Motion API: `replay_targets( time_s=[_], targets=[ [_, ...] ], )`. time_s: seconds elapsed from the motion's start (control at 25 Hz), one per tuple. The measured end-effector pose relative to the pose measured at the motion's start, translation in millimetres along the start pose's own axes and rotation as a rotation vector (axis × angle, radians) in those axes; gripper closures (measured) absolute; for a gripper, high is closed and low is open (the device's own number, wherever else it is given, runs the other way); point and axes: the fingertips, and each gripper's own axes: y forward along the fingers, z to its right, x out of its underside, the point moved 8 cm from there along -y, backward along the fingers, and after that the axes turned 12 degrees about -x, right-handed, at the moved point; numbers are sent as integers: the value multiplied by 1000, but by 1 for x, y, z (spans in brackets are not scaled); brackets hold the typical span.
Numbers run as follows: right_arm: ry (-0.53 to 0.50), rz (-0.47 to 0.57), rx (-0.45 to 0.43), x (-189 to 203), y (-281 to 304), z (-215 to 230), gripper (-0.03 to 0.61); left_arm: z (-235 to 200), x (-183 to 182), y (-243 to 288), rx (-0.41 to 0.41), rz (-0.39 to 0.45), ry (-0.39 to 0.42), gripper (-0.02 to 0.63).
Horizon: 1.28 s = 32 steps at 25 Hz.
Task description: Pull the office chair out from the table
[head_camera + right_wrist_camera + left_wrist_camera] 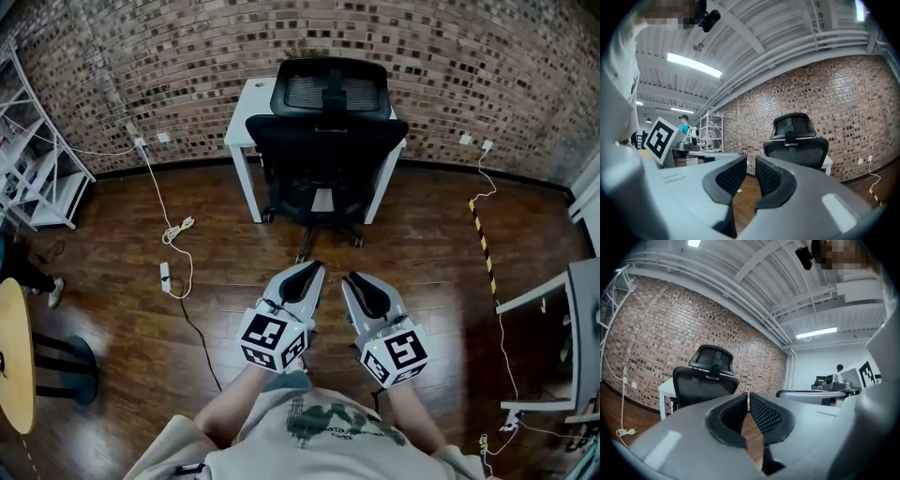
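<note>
A black mesh office chair [323,141] with a headrest stands tucked against a small white table [246,103] at the brick wall. Both grippers hang level in front of me, well short of the chair and touching nothing. My left gripper [314,268] is shut, its pads together with nothing between them; in the left gripper view the gripper [748,397] points past the chair [705,380], which stands to its left. My right gripper [354,278] has a narrow gap between its pads and holds nothing; in the right gripper view the gripper [751,159] has the chair [797,147] ahead to its right.
A white power strip and cable [165,277] lie on the wooden floor at left, with a black cable [202,347] nearer me. A white metal shelf [37,178] and a round wooden table [14,356] stand at left. A grey desk [572,309] and striped floor tape [483,239] are at right.
</note>
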Motion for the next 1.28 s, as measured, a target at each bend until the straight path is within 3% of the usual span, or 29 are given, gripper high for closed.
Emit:
replay_targets(
  time_s=[0.56,0.96,1.28],
  targets=[
    [-66,-29,11,-17,104,30,523,-102,-26,53,35,42,-40,598],
    [-100,-33,-3,-17,139,61,499,-127,-29,88,59,51,-27,597],
    [-119,0,-44,-24,166,116,495,-138,-42,141,34,72,23,591]
  ],
)
